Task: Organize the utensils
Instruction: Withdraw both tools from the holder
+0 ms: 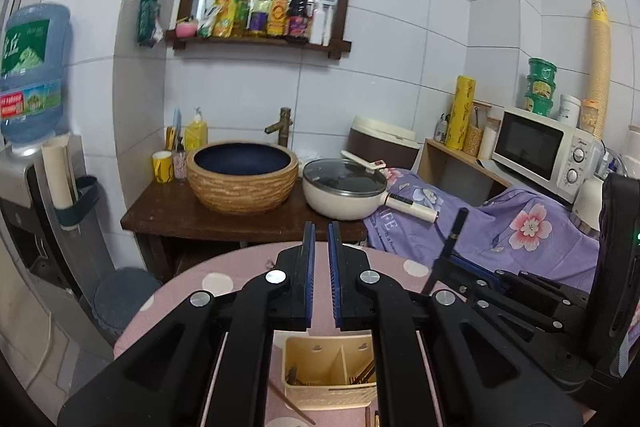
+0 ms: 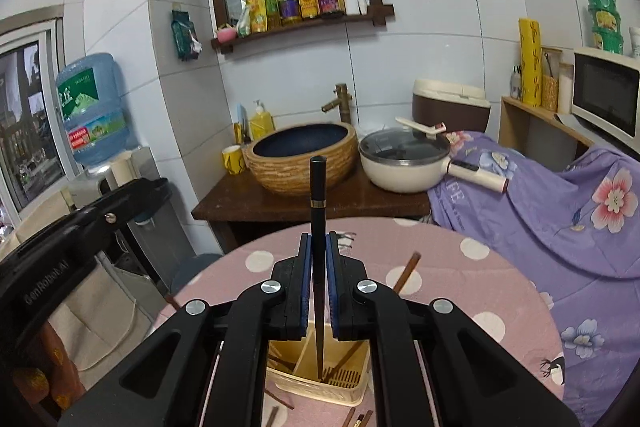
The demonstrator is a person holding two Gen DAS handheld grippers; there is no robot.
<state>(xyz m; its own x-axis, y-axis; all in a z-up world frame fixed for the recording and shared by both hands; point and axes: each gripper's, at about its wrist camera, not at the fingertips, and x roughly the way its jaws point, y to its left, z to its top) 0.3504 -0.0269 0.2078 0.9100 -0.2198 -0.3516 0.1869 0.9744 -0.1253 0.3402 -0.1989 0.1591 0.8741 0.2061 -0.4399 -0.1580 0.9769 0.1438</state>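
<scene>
Right gripper clamps a slim black chopstick; left gripper closed, empty.

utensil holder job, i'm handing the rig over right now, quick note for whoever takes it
Right gripper: shut on a black chopstick, upright, tip over the cream utensil holder.
Left gripper: shut, nothing in it.
Holder sits on the pink dotted table.
Done: some brown chopsticks are already in the holder.
Left: drop the black one in, then collect the loose chopsticks lying on the table around it.
</scene>
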